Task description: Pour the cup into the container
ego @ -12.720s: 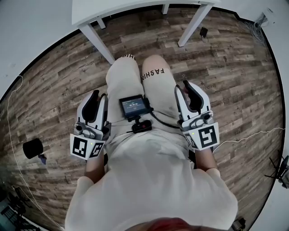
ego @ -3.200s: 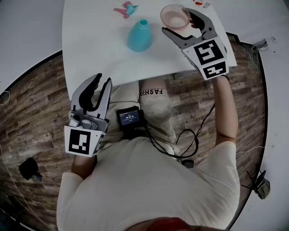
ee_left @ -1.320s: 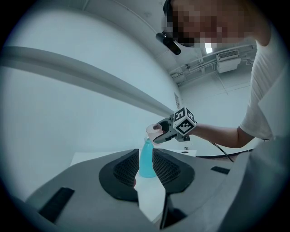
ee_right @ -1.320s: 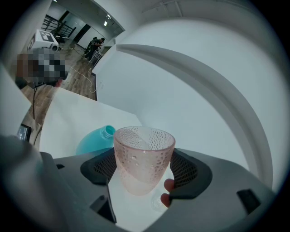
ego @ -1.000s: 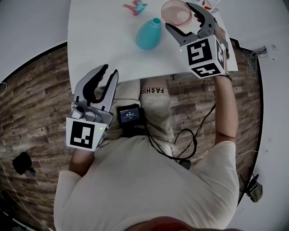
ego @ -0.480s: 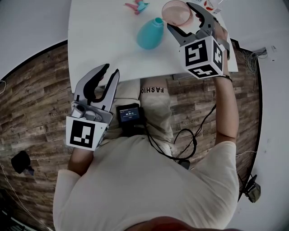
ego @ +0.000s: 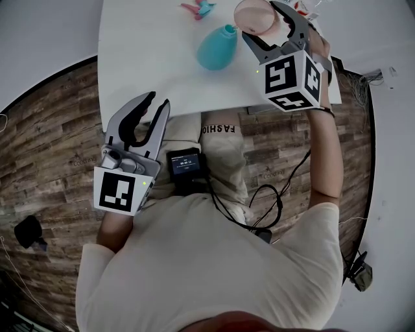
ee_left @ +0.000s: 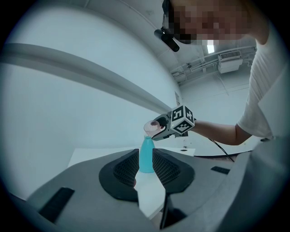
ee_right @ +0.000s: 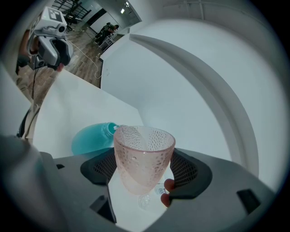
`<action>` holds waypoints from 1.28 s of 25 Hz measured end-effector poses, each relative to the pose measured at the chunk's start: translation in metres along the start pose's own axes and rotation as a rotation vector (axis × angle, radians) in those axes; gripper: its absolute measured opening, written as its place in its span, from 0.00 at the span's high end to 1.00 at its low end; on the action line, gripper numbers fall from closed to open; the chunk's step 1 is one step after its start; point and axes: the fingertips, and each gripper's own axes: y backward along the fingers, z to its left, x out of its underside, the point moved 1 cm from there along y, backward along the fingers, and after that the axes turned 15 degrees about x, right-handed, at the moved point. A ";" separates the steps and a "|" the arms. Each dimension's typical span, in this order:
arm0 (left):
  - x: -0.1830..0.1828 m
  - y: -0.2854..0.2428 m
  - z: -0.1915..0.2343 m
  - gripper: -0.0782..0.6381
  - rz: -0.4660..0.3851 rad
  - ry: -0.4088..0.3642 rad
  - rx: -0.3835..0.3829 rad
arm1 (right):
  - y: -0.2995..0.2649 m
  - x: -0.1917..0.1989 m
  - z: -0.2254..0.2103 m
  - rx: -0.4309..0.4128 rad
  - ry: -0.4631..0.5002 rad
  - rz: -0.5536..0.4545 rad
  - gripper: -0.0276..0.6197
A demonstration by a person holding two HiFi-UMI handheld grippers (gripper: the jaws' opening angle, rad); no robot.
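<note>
- The pink see-through cup (ee_right: 144, 154) looks like glass or clear plastic: glossy, with small dimples all over its wall.
- The teal bottle-shaped container (ego: 216, 50) is opaque, smooth and matt, plastic by the look.
- The white counter (ego: 149, 65) is smooth with a dull sheen.
- The right gripper (ee_right: 145, 171) has a smooth grey plastic shell; its fingers (ee_right: 186, 168) carry black pads with a fine ribbed texture.
- The brown plank floor (ego: 45, 130) shows matt wood grain.
- The pale shirt (ego: 214, 259) is soft cloth.

Small pink-and-teal item (ego: 200, 8) at the table's (ego: 149, 58) far edge is clipped by the frame, too small to name; the cup's (ee_right: 142, 156) contents can't be made out.
</note>
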 end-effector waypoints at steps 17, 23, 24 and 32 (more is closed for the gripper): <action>0.003 0.005 0.001 0.75 0.008 0.004 -0.002 | -0.002 -0.008 -0.010 0.031 0.038 -0.002 0.38; 0.004 0.005 -0.001 0.75 0.016 -0.005 0.004 | 0.000 -0.010 -0.011 0.039 0.045 -0.004 0.38; 0.004 0.006 -0.001 0.75 0.018 -0.009 0.003 | 0.000 -0.010 -0.011 0.040 0.046 -0.004 0.38; 0.006 0.009 -0.002 0.75 0.011 0.014 0.005 | 0.001 -0.014 -0.014 0.050 0.060 -0.004 0.38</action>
